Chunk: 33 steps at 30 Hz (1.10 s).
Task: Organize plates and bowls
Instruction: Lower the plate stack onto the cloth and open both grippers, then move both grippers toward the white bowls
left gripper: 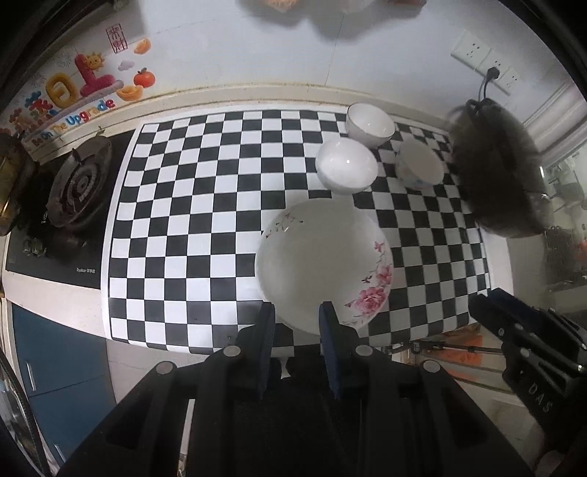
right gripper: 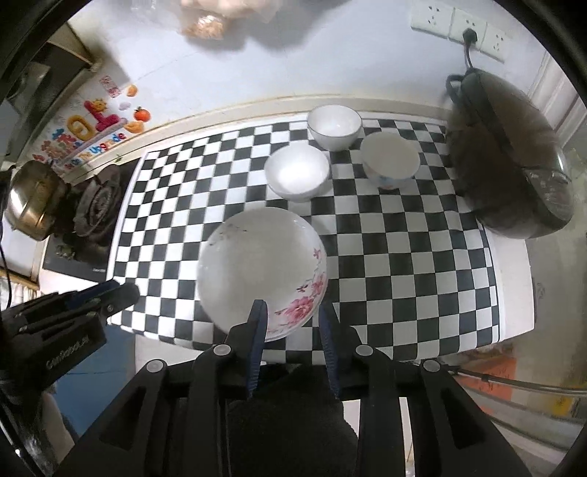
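A white plate with pink flowers [left gripper: 319,257] [right gripper: 256,264] lies flat on the checkered mat [left gripper: 190,227] [right gripper: 403,264] near its front edge. Behind it stand three white bowls: one at the back [left gripper: 370,123] [right gripper: 334,124], one nearer and to the left [left gripper: 346,165] [right gripper: 296,170], and one with a blue pattern to the right [left gripper: 420,165] [right gripper: 389,157]. My left gripper [left gripper: 297,312] [right gripper: 128,291] hovers high over the front edge, its jaws a little apart and empty. My right gripper [right gripper: 291,312] [left gripper: 480,304] hangs above the plate's near rim, open, holding nothing.
A dark rice cooker [left gripper: 502,176] [right gripper: 513,165] stands at the mat's right, plugged into a wall socket [right gripper: 466,25]. A gas burner [left gripper: 79,179] [right gripper: 97,205] and a brass pot [right gripper: 33,200] sit at the left. The wall runs close behind the bowls.
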Each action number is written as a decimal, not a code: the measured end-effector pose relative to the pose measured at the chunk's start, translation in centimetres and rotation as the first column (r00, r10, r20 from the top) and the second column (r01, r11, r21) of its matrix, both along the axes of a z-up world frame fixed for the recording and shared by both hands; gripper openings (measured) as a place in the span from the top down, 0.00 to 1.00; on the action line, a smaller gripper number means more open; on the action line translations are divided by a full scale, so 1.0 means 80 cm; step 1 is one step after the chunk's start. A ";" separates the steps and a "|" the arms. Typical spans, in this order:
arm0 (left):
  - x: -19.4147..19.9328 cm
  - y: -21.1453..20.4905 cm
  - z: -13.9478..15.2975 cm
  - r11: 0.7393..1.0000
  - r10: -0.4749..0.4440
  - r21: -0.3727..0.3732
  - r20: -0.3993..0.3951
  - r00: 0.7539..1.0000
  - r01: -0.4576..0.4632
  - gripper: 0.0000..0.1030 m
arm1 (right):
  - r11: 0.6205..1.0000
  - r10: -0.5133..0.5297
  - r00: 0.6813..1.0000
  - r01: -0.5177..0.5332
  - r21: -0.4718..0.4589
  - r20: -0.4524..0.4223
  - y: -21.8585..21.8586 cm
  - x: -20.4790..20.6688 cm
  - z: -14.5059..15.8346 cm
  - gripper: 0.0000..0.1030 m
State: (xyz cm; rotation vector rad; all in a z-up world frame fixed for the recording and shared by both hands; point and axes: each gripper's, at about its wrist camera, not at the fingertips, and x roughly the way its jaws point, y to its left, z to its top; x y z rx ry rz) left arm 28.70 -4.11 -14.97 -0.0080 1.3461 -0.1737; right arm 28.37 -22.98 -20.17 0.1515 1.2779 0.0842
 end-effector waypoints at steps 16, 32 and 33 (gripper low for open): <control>-0.027 0.007 0.065 1.000 -0.018 0.011 0.086 0.996 0.017 0.78 | 0.999 0.039 0.996 -0.037 -0.025 0.079 0.008 -0.023 0.075 0.69; 0.004 0.005 0.048 0.993 0.034 -0.117 0.108 0.994 -0.022 0.69 | 1.000 0.007 0.989 -0.009 0.010 0.147 -0.016 -0.006 0.063 0.29; 0.010 0.004 0.043 0.992 0.042 -0.124 0.104 0.994 -0.029 0.69 | 1.000 -0.004 0.985 0.001 0.019 0.170 -0.024 0.002 0.060 0.29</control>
